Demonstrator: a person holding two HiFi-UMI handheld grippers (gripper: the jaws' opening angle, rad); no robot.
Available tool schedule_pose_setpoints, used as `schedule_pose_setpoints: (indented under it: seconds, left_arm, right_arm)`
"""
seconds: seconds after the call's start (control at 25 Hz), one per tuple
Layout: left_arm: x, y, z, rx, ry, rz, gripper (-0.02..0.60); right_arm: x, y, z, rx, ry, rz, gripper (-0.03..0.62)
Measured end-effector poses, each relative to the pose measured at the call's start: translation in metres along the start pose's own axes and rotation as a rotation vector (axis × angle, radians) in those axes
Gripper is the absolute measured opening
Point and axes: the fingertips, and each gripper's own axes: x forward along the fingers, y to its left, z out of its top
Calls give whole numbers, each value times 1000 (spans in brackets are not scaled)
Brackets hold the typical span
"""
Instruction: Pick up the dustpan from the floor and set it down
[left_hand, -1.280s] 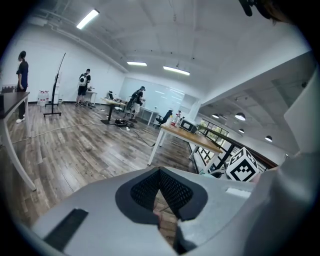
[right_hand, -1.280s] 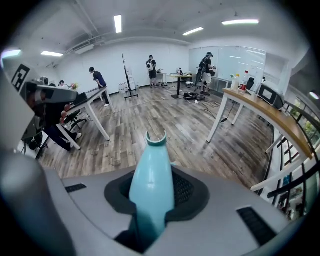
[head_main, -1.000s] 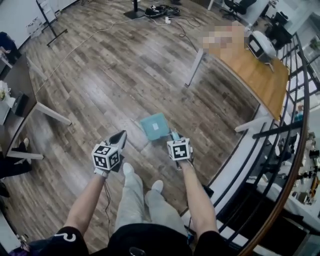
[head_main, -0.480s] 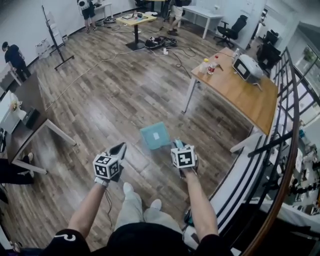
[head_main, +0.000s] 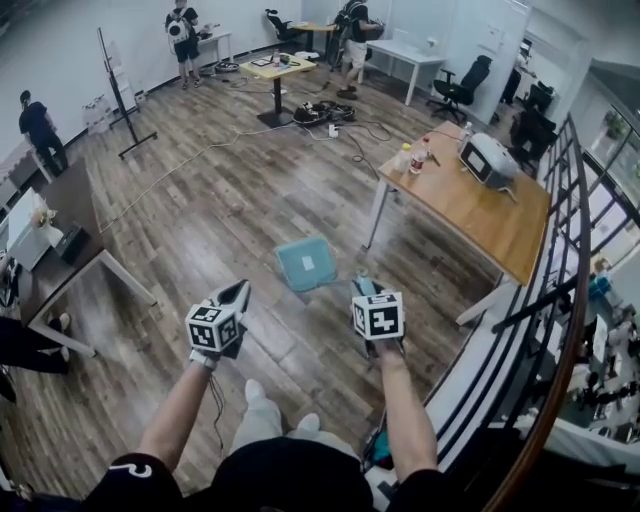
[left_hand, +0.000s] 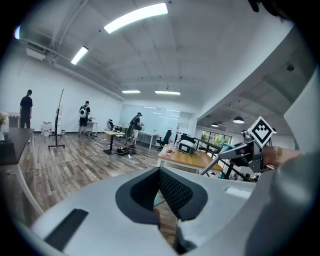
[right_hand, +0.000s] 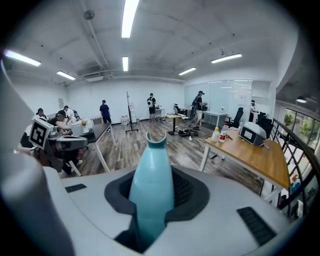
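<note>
Fig. I hold the dustpan (head_main: 305, 263) clear of the floor (head_main: 200, 210), its handle (right_hand: 150, 190) clamped in my right gripper (head_main: 362, 288) so the pan hangs forward. My left gripper (head_main: 238, 292) is narrow and empty, held aside.

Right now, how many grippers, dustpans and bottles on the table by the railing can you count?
grippers: 2, the left gripper and the right gripper
dustpan: 1
bottles: 2
total: 5
</note>
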Motion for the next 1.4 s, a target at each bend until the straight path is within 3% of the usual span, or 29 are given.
schedule_pose_setpoints:
  seconds: [0.6,1.4]
  left_arm:
    - [-16,-16,32,47,-45,7,-3]
    - [-33,-9,28,68,-49,14,-3]
  right_arm:
    - [-28,-9,32,-13,-72,-2,86]
    - [-31,10,19,1,-59,13,86]
